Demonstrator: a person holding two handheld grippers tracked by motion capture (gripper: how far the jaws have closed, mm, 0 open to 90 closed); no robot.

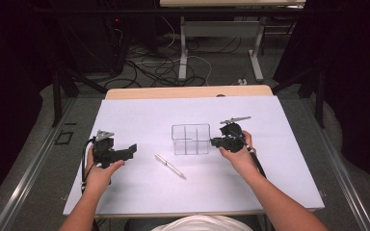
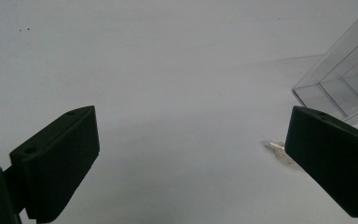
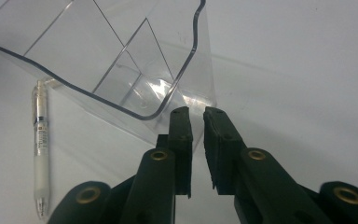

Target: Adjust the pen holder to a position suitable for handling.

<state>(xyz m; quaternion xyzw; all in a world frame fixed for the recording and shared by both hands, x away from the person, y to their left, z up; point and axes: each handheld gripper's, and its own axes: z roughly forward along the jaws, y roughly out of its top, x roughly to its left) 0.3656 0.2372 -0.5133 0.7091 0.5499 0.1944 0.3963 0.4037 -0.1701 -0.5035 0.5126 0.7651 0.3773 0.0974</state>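
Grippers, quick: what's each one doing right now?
Left gripper: jaws wide open, empty.
Right gripper: jaws barely open at the clear box, not clamping.

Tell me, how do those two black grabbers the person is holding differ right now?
The left gripper has its jaws spread wide with bare table between them; the right gripper has its jaws nearly together, a thin gap showing. The left gripper sits apart from the clear organizer, while the right gripper's tips are at the organizer's wall. The pen lies on the table between the two hands. Both grippers are black, hand-held and low over the white table.
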